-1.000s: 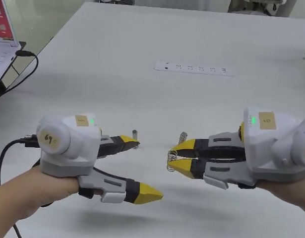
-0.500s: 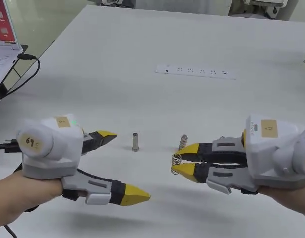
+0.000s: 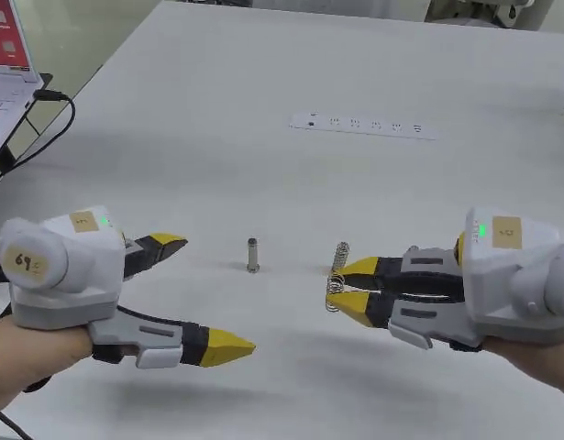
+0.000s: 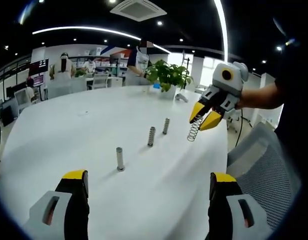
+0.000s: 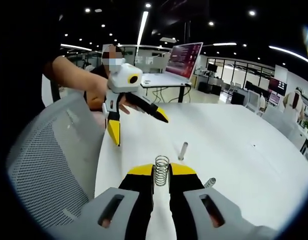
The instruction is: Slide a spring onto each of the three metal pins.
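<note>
**Head view, left to right.** The left gripper (image 3: 201, 293) has its jaws spread wide and holds nothing; the tips point toward 3 o'clock over the table (image 3: 263, 73). The bare pin (image 3: 252, 255) stands upright at 2 o'clock from the lower left jaw tip, clear of both grippers. A sprung pin (image 3: 341, 258) stands upright and wears its coil, just at 12 o'clock from the right gripper's tips. The right gripper (image 3: 348, 288) has narrow jaws pinched on a loose spring (image 3: 334, 293), which sits at 4 o'clock from the bare pin. A power strip (image 3: 362, 126) lies at 12 o'clock, well apart.

**Left gripper view.** The pins form a row running toward 1 o'clock: the bare pin, the sprung pin, then a second sprung pin (image 4: 166, 126).

**Progress (judged).** Two of the three pins are done, and the third spring is in hand but not yet over its pin. What remains is to carry the spring toward 10 o'clock, line the coil up above the bare pin, slide it down and release.
</note>
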Demonstrator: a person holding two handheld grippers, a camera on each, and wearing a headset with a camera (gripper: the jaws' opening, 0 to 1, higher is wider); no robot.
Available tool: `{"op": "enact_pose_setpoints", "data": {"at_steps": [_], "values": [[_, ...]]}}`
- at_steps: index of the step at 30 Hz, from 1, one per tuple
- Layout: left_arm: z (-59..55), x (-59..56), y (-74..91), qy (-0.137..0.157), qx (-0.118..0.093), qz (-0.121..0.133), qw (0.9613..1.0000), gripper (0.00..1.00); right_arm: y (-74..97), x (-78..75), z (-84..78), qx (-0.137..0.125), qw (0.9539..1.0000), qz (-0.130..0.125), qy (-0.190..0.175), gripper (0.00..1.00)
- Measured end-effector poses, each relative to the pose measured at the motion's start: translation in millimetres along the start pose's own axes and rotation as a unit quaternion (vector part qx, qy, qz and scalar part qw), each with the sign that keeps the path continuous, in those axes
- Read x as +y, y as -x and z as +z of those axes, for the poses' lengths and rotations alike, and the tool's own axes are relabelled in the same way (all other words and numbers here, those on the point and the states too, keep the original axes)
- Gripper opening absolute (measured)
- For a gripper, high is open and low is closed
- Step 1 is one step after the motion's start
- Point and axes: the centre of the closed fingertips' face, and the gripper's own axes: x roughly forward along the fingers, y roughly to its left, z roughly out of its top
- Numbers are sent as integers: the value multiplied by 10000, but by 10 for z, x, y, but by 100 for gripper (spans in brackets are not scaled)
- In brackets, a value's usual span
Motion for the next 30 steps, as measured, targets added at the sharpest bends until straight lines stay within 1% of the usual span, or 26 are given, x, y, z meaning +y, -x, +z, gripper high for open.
{"op": "enact_pose_setpoints", "data": {"at_steps": [3,6,11,13,15,19,23,26,30], "values": [[19,23,35,53,-93,50,9999,98,-1,-20,-23,-2,10000,-31,-64,8],[-7,46,58,86,-73,81,9999,98,-4,-40,-66,9,9999,-53,-113,8],[-61,83,114,163,-54,136,9998,98,-15,-82,-135,-31,9995,-102,-298,8],[-92,83,129,184,-10,129,9997,98,-39,-91,-168,-31,9992,-105,-385,8],[-98,89,140,186,-13,146,9997,98,-71,-85,-195,-9,9992,-94,-391,8],[-123,102,165,222,10,169,9996,98,-199,-36,-278,148,9994,39,-310,8],[-146,120,196,259,18,194,9995,98,-318,-25,-306,237,9994,147,-199,8],[-155,129,214,284,10,218,9994,98,-415,-46,-286,258,9994,196,-127,8],[-178,138,240,311,10,260,9992,98,-536,-132,-196,200,9996,185,-84,8]]}}
